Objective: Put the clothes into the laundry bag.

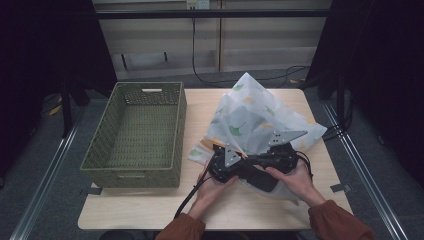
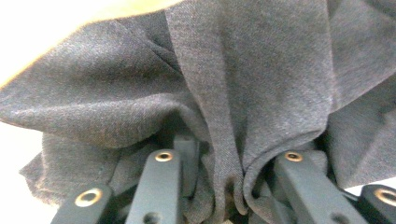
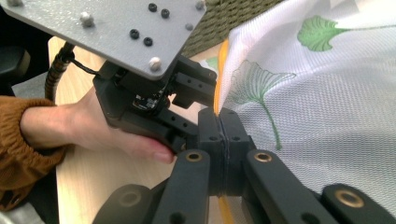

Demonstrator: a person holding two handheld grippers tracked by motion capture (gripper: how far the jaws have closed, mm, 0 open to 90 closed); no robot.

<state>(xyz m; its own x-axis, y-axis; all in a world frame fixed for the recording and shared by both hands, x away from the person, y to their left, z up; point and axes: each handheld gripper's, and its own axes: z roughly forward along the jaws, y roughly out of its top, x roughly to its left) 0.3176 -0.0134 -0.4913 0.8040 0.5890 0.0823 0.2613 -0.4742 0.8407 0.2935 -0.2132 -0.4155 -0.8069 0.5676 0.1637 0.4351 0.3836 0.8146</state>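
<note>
both tools meet at the near right of the table, over a white mesh bag printed with green leaves. right tool: jaws pressed together, clamped on the orange-trimmed edge of the bag, which runs up between the pads. left tool: jaws part closed, a fold of dark grey cloth bunched between them; the cloth fills the gap and looks pinched, so i read it as gripped. from the high view the left tool and right tool sit close together, hands wrapped round them, with a dark patch under them at the bag's near edge, likely that same cloth. green woven basket stands at the left of the table, nothing in it. judgement: work is at an early-middle stage. bag edge is secured and the cloth is caught, but whether the cloth is going into the bag or coming out i cannot tell. nothing has reached the basket. left to do: finish the transfer at the bag's mouth, then let go.
</note>
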